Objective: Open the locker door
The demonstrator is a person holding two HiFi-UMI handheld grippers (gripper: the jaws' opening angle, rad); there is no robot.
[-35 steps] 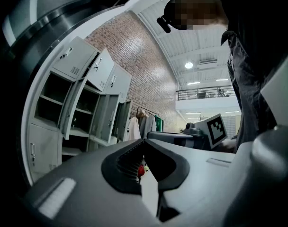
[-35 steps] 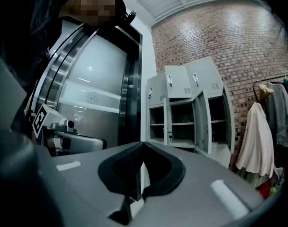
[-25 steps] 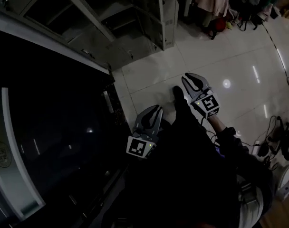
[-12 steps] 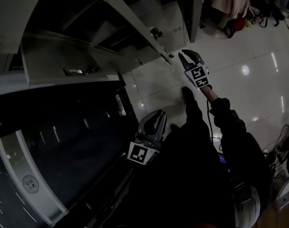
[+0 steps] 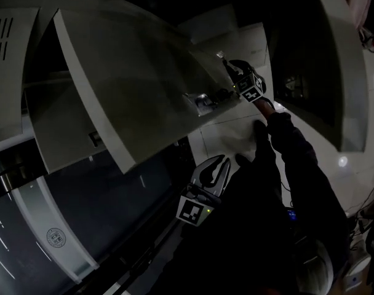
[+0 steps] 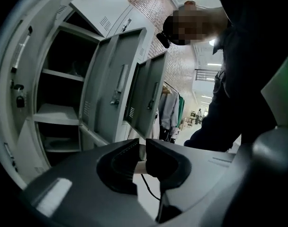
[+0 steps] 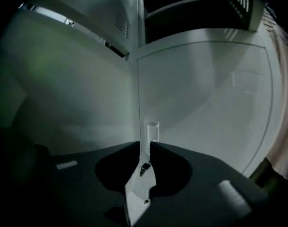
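Grey lockers [image 5: 113, 91] are filling the head view, with the right gripper [image 5: 232, 67] reaching to them and the left gripper [image 5: 221, 161] hanging low. In the left gripper view, the jaws are resting together, empty. In the right gripper view, the jaws are likewise together, and the locker door [image 7: 205, 93] is lying shut, its handle [image 7: 153, 130] just ahead. Parting the jaws and clamping the handle squarely looks best.

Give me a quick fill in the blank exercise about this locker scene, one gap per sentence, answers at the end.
1. The gripper stretched out to the grey locker door is the person's ___ one.
2. The left gripper hangs low beside the person, and its jaws hold ___.
3. In the left gripper view, the wall above the lockers is built of ___.

Missing words: right; nothing; brick.
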